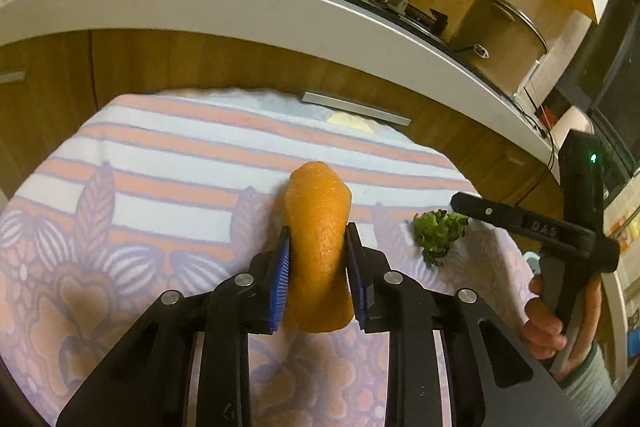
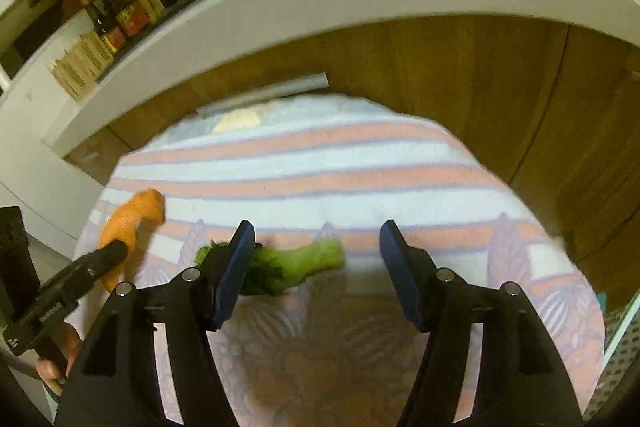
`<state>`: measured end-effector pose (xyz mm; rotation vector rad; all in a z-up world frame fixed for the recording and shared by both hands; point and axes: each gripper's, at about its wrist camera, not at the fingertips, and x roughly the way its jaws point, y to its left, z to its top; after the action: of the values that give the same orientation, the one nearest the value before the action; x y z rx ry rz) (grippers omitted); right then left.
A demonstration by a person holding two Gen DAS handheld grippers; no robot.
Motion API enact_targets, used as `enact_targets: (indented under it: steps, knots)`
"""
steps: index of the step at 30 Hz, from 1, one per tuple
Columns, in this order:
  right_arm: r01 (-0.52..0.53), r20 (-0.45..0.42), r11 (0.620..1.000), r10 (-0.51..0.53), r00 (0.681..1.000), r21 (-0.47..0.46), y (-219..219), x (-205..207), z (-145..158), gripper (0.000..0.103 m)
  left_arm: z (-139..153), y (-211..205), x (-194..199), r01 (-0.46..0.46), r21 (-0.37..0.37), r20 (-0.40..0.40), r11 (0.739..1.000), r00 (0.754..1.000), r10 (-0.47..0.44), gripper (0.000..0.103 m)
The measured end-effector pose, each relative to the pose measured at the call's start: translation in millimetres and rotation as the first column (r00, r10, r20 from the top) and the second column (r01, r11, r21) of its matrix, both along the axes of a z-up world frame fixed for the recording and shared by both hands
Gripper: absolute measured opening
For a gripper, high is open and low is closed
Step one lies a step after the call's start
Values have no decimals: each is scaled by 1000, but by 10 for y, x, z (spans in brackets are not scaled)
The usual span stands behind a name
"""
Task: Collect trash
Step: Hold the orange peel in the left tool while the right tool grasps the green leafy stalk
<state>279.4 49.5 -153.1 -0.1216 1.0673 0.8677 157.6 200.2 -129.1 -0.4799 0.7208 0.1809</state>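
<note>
My left gripper [image 1: 317, 247] is shut on a long orange peel [image 1: 319, 239], held between its blue pads above the striped floral cloth [image 1: 160, 155]. The peel also shows at the left of the right wrist view [image 2: 132, 219]. A green leafy vegetable scrap [image 1: 438, 235] lies on the cloth to the right of the peel. In the right wrist view the scrap [image 2: 296, 263] lies between my right gripper's fingers, close to the left pad [image 2: 236, 267]. My right gripper [image 2: 318, 251] is open around it. The right gripper's body shows in the left wrist view [image 1: 532, 227].
A small pale yellow scrap [image 1: 352, 123] lies at the cloth's far edge, also in the right wrist view [image 2: 236, 119]. Beyond stand wooden cabinet doors [image 1: 200, 63] under a white counter edge [image 1: 240, 7] with a pot [image 1: 500, 39] and bottles [image 2: 116, 23].
</note>
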Motion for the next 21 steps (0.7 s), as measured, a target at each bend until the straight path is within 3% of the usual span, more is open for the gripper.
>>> enact_targets:
  steps: [2, 7, 11, 16, 19, 21]
  knots:
    - [-39, -42, 999, 40, 998, 24, -22, -104, 38, 55, 7, -13, -7, 5, 6, 5, 1000, 1000, -5, 24]
    - [-118, -15, 993, 117, 993, -25, -98, -626, 114, 41, -1, 40, -45, -10, -19, 10, 1000, 1000, 10, 24]
    - [-198, -27, 980, 198, 980, -9, -167, -1019, 188, 40, -8, 52, -74, -17, -28, 15, 999, 1000, 18, 24]
    - [-143, 128, 986, 153, 980, -86, -96, -1153, 303, 41, -4, 46, -88, -21, -26, 16, 999, 1000, 22, 24]
    - [-121, 105, 989, 129, 986, -81, -21, -1078, 232, 41, -11, 51, -98, -21, -33, 18, 999, 1000, 22, 24]
    - [-94, 142, 988, 111, 984, -122, 69, -1079, 144, 41, -16, 59, -92, -20, -38, 15, 999, 1000, 21, 24]
